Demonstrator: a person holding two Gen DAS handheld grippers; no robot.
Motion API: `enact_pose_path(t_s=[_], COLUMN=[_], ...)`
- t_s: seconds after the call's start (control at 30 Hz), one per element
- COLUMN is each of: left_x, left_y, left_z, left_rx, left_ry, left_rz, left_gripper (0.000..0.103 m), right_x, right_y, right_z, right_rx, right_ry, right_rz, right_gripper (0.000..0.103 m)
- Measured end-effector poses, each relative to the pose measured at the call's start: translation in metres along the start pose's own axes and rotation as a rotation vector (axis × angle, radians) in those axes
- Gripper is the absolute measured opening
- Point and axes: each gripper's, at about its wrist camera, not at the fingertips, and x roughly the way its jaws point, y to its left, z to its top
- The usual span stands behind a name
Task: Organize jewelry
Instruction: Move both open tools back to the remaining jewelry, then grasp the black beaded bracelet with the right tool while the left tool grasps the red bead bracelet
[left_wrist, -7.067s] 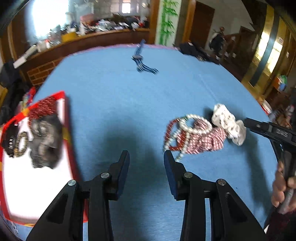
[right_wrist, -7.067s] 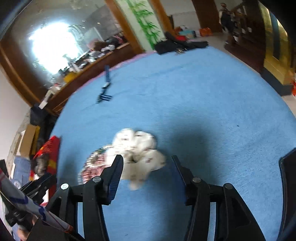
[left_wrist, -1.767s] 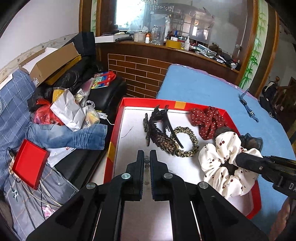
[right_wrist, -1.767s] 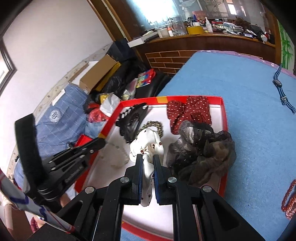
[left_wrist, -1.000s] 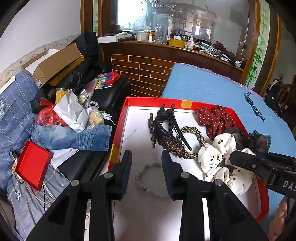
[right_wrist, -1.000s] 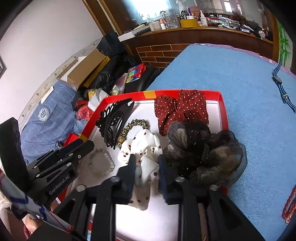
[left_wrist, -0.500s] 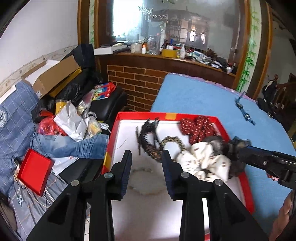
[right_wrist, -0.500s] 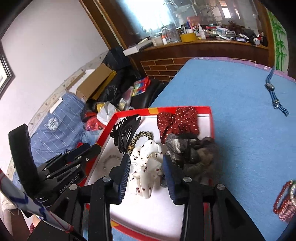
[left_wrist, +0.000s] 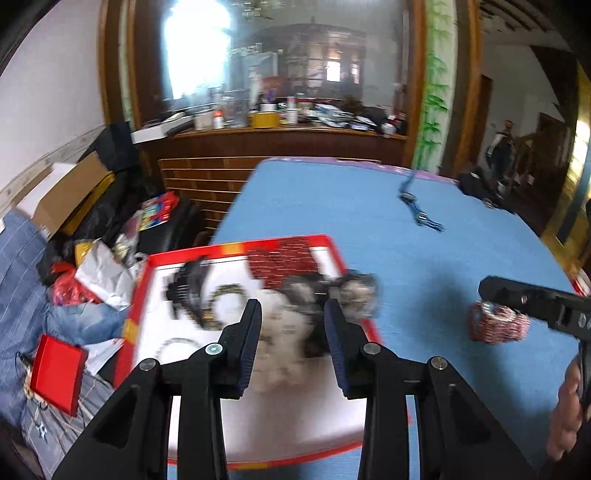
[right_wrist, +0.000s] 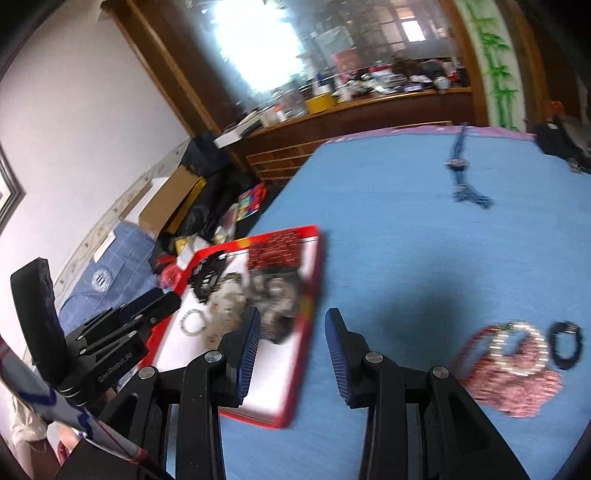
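A red-rimmed white tray (left_wrist: 142, 288) (right_wrist: 313, 273) lies at the left edge of the blue table. It holds a red dotted scrunchie (left_wrist: 282, 264), a black hair claw (left_wrist: 184, 286), a white cherry scrunchie (left_wrist: 286, 325), a grey scrunchie (right_wrist: 279, 295) and a bead bracelet (right_wrist: 192, 322). My left gripper (left_wrist: 291, 332) is open and empty above the tray. My right gripper (right_wrist: 290, 339) is open and empty over the tray's right rim. On the table lie a red-white scrunchie (left_wrist: 496, 326) (right_wrist: 517, 380) with bead bracelets (right_wrist: 519, 349) and a black bracelet (right_wrist: 567, 345).
A blue lanyard (left_wrist: 417, 206) (right_wrist: 461, 177) lies far back on the blue table (left_wrist: 424, 258). Left of the table are bags, a cardboard box (left_wrist: 70, 195), jeans and a small red box (left_wrist: 57, 373). A wooden counter (left_wrist: 280, 144) stands behind.
Both grippers let go in the tray, opened and pulled back. Both views have swung right, bringing the pile on the table into sight. The frames now are motion-blurred.
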Motion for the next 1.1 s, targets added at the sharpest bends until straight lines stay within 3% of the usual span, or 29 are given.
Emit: enact_pose_path(t_s=[0.2, 0.4, 0.57, 0.77, 0.93, 1.1], left_x=[0.012, 0.05, 0.096, 0.129, 0.144, 0.145], left_y=[-0.07, -0.146, -0.183, -0.198, -0.209, -0.211], left_z=[0.002, -0.005, -0.009, -0.009, -0.015, -0.018], left_rx=[0.082, 0.153, 0.16, 0.145, 0.165, 0.192], left_ry=[0.046, 0.194, 0.31, 0.362, 0.375, 0.319], left_rz=[-0.073, -0.246, -0.275, -0.277, -0.253, -0.183], left_gripper=[0.04, 0.04, 0.04, 0.038, 0.024, 0.009], right_x=[-0.042, -0.06, -0.061, -0.064, -0.064, -0.064], right_y=[-0.078, -0.154, -0.204, -0.221, -0.223, -0.224], right_z=[0.003, 0.003, -0.009, -0.012, -0.013, -0.015], right_rx=[0.091, 0.2, 0.286, 0.322, 0.337, 0.338], right_ry=[-0.024, -0.001, 0.007, 0.012, 0.015, 0.019], right_rz=[-0.116, -0.253, -0.298, -0.293, -0.282, -0.292], right_gripper=[0.04, 0.039, 0.039, 0.039, 0.039, 0.039])
